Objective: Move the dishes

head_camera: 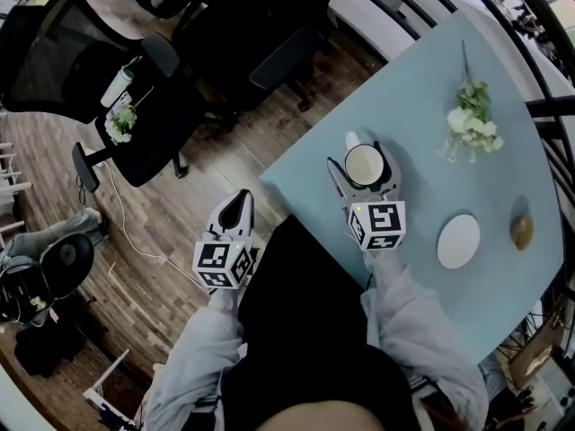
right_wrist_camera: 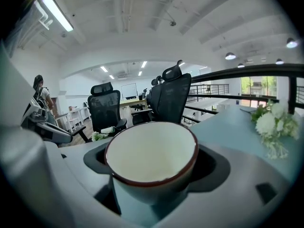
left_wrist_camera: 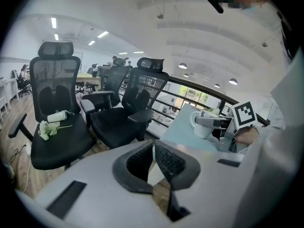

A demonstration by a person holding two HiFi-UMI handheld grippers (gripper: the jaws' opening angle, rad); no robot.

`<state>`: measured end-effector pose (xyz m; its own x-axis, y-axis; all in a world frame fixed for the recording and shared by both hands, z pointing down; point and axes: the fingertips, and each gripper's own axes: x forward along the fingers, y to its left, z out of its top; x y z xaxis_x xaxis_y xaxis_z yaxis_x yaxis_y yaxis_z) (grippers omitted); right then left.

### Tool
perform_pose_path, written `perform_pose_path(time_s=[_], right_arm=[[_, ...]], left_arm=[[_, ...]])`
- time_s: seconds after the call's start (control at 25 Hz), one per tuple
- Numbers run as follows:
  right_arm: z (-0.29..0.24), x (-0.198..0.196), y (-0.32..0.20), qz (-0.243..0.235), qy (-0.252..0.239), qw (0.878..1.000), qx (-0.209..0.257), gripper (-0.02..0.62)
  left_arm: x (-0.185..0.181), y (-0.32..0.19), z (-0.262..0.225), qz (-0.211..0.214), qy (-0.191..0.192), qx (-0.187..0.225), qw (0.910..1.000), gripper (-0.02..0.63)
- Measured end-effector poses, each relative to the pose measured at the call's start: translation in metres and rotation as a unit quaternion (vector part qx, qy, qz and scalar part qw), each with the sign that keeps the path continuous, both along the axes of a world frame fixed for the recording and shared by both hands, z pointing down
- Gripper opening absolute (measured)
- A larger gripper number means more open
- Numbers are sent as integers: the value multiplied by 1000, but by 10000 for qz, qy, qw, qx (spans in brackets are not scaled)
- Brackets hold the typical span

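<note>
1. Right gripper [head_camera: 364, 162]: jaws wide, clamped on both sides of the cup [right_wrist_camera: 151, 158].
2. Left gripper [left_wrist_camera: 154, 161]: jaws nearly together, nothing between them, held off the table [head_camera: 422, 97] over the floor.
3. Cup is near the table's left corner, upright, mouth up, long axis vertical. Handle points away from the person.
4. White plate [head_camera: 458, 241] lies to its right, apart.

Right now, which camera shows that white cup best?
The right gripper view: the cup fills the frame, empty inside, dark rim clear. The head view shows it small from above; the left gripper view shows only a distant side.
</note>
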<state>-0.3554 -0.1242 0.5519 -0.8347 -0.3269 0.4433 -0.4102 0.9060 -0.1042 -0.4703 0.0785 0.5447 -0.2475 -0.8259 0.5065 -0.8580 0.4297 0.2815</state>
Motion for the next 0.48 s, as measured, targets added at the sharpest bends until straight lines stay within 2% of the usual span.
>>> perform_pose_path(time_s=[0.2, 0.48], right_arm=[[-2, 24, 1, 269, 6, 9996, -51, 445], [-20, 68, 3, 716, -75, 9974, 50, 443]], left_arm=[[4, -7, -5, 174, -77, 113, 9998, 28], [26, -30, -14, 702, -126, 303, 9970, 28]])
